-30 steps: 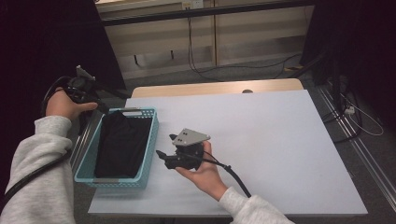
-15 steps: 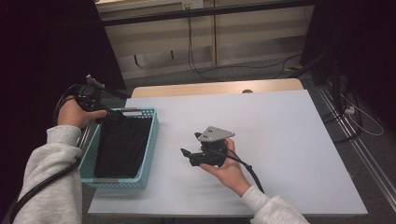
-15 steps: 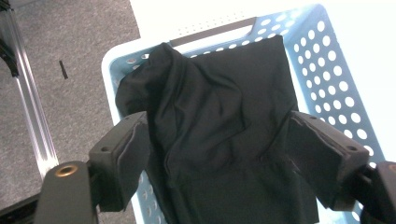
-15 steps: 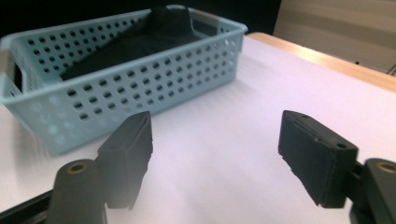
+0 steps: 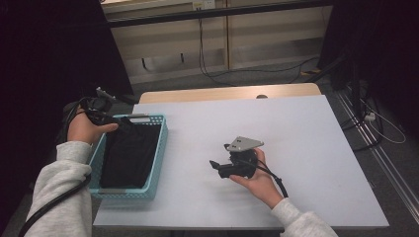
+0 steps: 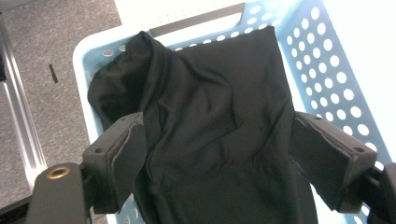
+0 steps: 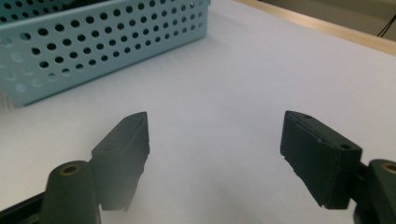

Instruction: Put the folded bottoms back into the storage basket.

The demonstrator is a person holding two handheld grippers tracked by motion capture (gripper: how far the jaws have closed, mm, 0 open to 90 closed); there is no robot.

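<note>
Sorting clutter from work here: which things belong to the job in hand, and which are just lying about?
Job: black cloth, blue basket, left gripper open over the cloth, right gripper open above the table.
Lying about: floor cables, wooden desk behind.

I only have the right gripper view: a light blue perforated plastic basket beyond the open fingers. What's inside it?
Observer: A crumpled black cloth garment lies in the basket.
Operator: Where's the left gripper?
Observer: The left gripper hangs over the basket's end with the grey handle.
Operator: Is it gripping the cloth?
Observer: No. Its fingers have just been opening, with nothing pinched between them; the cloth lies beneath.
</note>
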